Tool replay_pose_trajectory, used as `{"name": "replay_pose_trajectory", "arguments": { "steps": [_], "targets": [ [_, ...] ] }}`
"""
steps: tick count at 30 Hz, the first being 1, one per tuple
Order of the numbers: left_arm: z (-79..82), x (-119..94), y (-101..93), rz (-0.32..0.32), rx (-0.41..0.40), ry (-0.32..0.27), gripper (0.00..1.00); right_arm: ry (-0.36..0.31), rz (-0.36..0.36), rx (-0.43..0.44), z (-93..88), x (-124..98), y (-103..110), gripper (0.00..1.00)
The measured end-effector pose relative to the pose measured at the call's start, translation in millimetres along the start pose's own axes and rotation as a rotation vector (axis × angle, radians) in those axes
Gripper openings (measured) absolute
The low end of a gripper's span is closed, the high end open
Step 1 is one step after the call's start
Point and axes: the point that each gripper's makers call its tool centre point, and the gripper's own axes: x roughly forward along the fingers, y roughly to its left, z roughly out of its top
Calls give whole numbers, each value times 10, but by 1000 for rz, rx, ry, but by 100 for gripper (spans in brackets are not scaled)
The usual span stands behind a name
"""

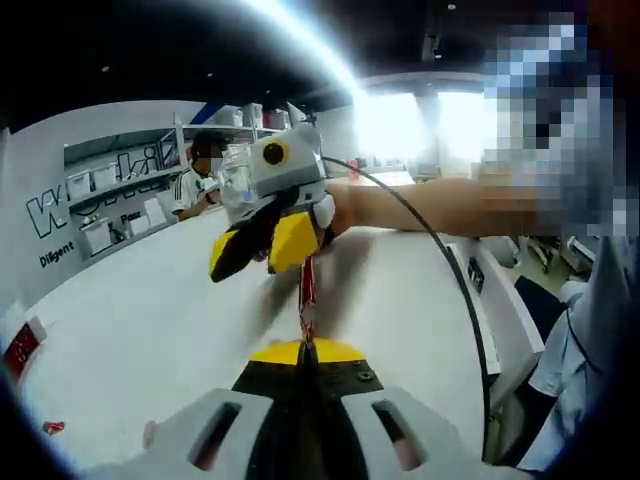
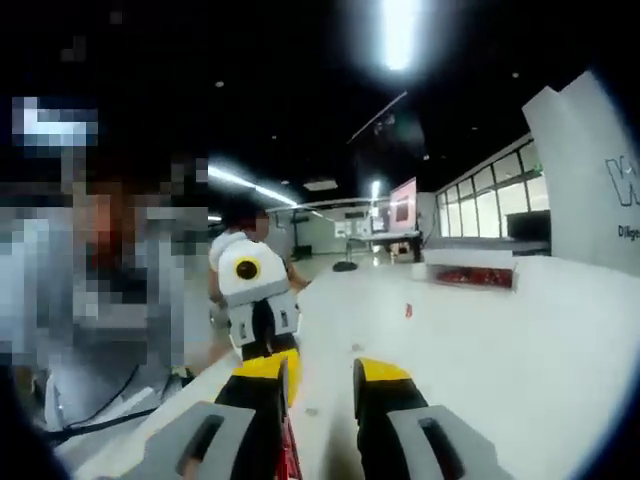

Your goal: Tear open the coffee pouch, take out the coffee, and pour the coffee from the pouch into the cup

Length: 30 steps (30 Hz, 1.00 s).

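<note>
Above the white desk (image 1: pixel 150 330), the two tools meet over a thin red coffee pouch (image 1: pixel 307 300), a slim stick held on edge. In the left gripper view the left tool (image 1: pixel 305 352) rises from six o'clock with its yellow-tipped jaws pressed together on the pouch's near end. The right tool (image 1: pixel 272 240) comes in at about eleven o'clock from the pouch, and its yellow and black jaws appear to pinch the far end, though blur keeps me from being sure. A bare forearm (image 1: pixel 420 205) and a black cable (image 1: pixel 450 270) trail off toward three o'clock.

In the right gripper view the right tool (image 2: pixel 320 385) looks parted, a gap between the yellow tips, with a sliver of red at the inner edge of the left-hand jaw near six o'clock. The left tool (image 2: pixel 262 345) faces it at about eleven o'clock. A red packet box (image 2: pixel 473 276) sits far off on the desk at two o'clock. I cannot pick out a cup.

The pouch seems stretched for tearing. If the right tool's hold is only on the edge, it may slip off. A hard pull could split the stick wide and spill coffee over the desk.
</note>
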Motion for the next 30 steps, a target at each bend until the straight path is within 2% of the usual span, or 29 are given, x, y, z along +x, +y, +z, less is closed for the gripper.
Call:
{"name": "replay_pose_trajectory", "arguments": {
  "steps": [6,13,18,20,25,30],
  "targets": [
    [4,-10,-27,-13,-5,-4,5,20,23,0,-50,-17,67,29],
    [9,-8,3,-21,-38,-4,5,91,113,5,-226,-161,269,31],
    [13,-5,26,-18,-37,-4,5,98,76,-6,-273,-272,241,29],
    [13,-2,39,-23,-56,-4,5,71,69,3,-218,-261,220,26],
    [11,2,46,-30,-81,-5,5,140,90,-3,-333,-223,270,19],
    [11,-3,28,-36,-74,-8,5,151,83,-11,-350,-216,268,16]
  ]
}}
